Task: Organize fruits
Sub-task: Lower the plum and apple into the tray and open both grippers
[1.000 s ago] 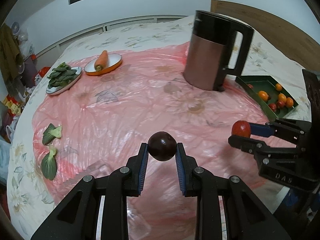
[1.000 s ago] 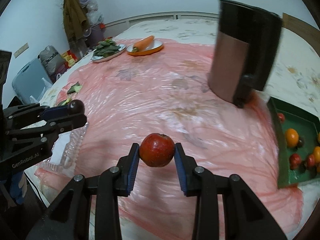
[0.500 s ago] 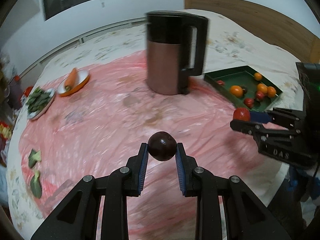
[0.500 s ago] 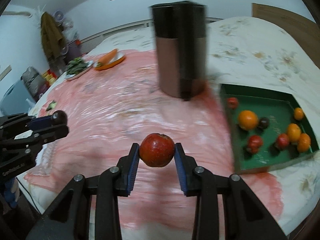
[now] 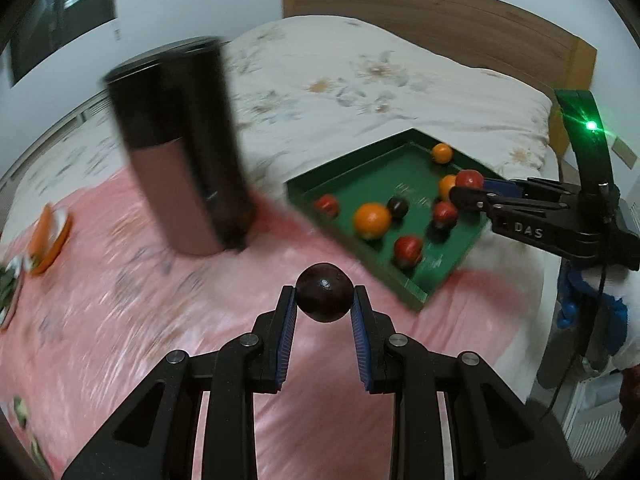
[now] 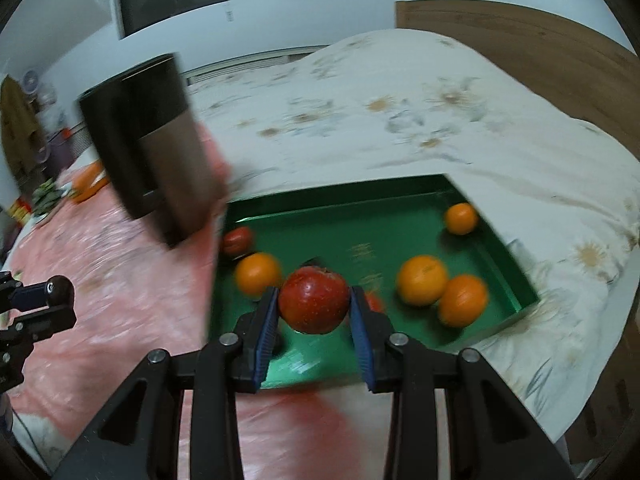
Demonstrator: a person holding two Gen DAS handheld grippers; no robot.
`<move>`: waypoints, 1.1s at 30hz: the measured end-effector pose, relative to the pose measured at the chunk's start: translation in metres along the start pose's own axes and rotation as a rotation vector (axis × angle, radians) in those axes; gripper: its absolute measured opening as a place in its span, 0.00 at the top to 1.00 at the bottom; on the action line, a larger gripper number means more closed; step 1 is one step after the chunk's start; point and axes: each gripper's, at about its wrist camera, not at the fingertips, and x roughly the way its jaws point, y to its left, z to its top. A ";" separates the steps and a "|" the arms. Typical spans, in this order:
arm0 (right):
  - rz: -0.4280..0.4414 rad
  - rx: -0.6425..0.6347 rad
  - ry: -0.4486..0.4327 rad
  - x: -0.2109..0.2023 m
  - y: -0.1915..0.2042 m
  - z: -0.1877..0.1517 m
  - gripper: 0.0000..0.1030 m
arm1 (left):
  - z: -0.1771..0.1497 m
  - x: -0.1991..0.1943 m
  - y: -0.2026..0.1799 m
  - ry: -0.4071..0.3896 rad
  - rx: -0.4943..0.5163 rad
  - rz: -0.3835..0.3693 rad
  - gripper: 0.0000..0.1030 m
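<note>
While the red apple (image 6: pixel 314 299) sits clamped across its widest part in the right gripper (image 6: pixel 314 302) above the near end of the green tray (image 6: pixel 340 196), the dark plum (image 5: pixel 324 298) is pinched the same way in the left gripper (image 5: pixel 324 304) over the pink plastic sheet (image 5: pixel 120 280), just short of the tray. Both fruits look firm, smooth and light, apt to roll once released among the oranges (image 6: pixel 422 280), so a low, gentle release seems wise. A blurred kettle (image 5: pixel 180 148) stands beside the tray.

Black skeletal tool (image 5: pixel 324 306) frames, blue ribbed pads (image 5: pixel 286 334), silver screws, white "DAS" lettering, perhaps a green lamp.
</note>
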 end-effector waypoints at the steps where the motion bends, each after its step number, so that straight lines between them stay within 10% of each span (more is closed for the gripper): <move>1: -0.013 0.006 -0.002 0.005 -0.008 0.004 0.67 | 0.006 0.006 -0.005 0.000 0.007 -0.008 0.77; 33: -0.062 -0.004 0.012 0.089 -0.058 0.023 0.67 | 0.037 0.133 -0.088 0.058 0.160 -0.050 0.77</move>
